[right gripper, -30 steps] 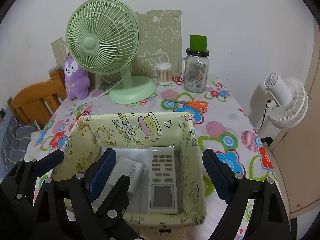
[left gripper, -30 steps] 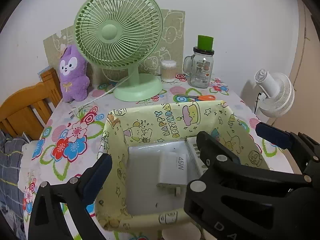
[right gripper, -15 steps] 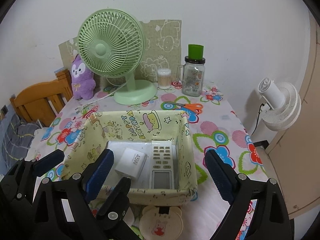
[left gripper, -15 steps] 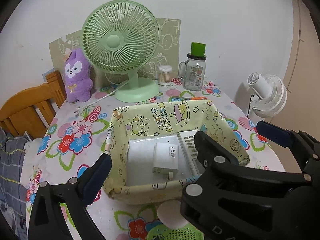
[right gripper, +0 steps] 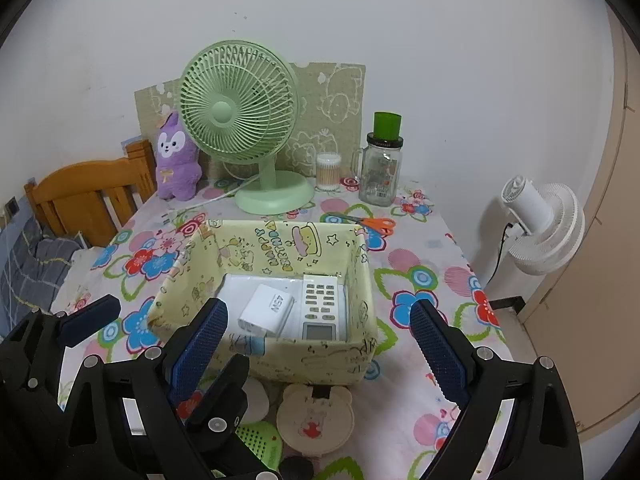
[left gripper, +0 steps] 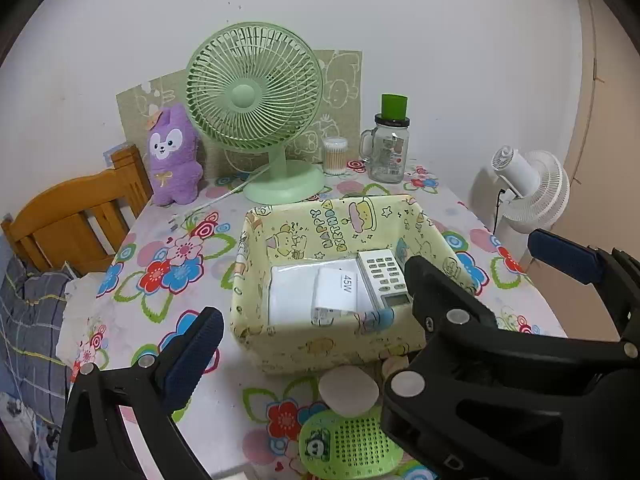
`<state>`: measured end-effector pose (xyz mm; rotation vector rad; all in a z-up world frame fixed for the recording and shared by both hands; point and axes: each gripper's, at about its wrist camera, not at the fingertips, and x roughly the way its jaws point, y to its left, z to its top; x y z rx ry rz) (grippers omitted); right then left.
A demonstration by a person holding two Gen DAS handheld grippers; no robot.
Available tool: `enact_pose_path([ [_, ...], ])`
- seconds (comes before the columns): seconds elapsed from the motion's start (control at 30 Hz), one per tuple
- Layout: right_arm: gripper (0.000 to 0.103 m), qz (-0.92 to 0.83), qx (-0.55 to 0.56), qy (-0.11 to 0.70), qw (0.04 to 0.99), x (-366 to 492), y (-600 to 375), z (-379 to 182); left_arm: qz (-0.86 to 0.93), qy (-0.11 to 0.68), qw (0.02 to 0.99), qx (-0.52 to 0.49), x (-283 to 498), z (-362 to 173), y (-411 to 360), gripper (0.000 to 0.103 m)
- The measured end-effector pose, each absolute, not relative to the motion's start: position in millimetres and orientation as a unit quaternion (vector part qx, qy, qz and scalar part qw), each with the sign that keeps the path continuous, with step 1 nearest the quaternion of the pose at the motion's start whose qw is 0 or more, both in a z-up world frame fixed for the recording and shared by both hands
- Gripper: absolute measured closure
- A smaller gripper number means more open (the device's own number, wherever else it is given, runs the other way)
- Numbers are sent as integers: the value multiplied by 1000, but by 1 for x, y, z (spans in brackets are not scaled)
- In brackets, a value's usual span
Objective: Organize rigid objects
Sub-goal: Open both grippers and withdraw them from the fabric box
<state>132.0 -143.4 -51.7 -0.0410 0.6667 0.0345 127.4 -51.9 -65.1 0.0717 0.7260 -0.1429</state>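
A yellow cartoon-print fabric box (left gripper: pixel 332 344) (right gripper: pixel 312 360) stands mid-table. Inside lie a white 45W charger (left gripper: pixel 335 292) (right gripper: pixel 267 310) and a white remote control (left gripper: pixel 383 278) (right gripper: pixel 322 307). In front of the box lie a round bear-shaped compact (right gripper: pixel 315 416), a green perforated item (left gripper: pixel 352 446) (right gripper: pixel 258 440) and a white round disc (left gripper: pixel 348 390). My left gripper (left gripper: pixel 376 312) is open and empty above the near table. My right gripper (right gripper: pixel 316 340) is open and empty, just before the box.
A green desk fan (left gripper: pixel 256 108), purple plush (left gripper: pixel 172 156), cotton-swab tub (left gripper: pixel 335 156) and glass jar with green lid (left gripper: pixel 390 148) stand at the back. Orange scissors (right gripper: pixel 370 223) lie behind the box. A wooden chair (left gripper: pixel 76 220) is left, a white fan (left gripper: pixel 532 192) right.
Both grippers have drawn back toward the near edge and risen. The box looks smaller and the items in front of it have come into view. Both stay open and empty.
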Motion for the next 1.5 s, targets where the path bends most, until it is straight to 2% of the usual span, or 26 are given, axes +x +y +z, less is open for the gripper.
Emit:
enact_pose_path([
  [0.83,9,27,-29,307,951,66,-141,-40,-72,339,937,35,67,-54,-48,1],
  [1.5,9,44,-33,311,949,41,-136,-61,-66,358,931,18,44,-78,-32,1],
])
